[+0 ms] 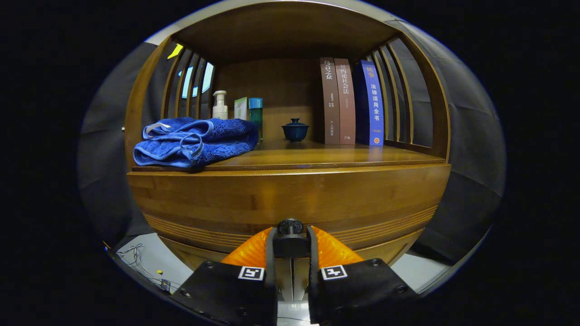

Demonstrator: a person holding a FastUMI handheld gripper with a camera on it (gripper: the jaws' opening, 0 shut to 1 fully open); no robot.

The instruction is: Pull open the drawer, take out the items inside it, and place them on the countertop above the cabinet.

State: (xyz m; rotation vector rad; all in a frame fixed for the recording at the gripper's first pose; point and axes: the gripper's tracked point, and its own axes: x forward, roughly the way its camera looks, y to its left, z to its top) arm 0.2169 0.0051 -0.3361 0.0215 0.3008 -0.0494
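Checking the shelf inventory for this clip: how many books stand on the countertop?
3, upright side by side beyond the gripper, right of the lidded cup: first brown book, second brown book, then blue book. Another may hide behind them.

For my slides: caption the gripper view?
Gripper shut on the drawer knob; blue towel on the countertop above.

a staged home nook in a booth: wooden cabinet (290,199), books (351,102), folded towel (195,140), lidded teacup (295,130).

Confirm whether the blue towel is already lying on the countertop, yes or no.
Yes: the blue towel lies folded on the countertop, while the tongs are closed on the drawer knob below.
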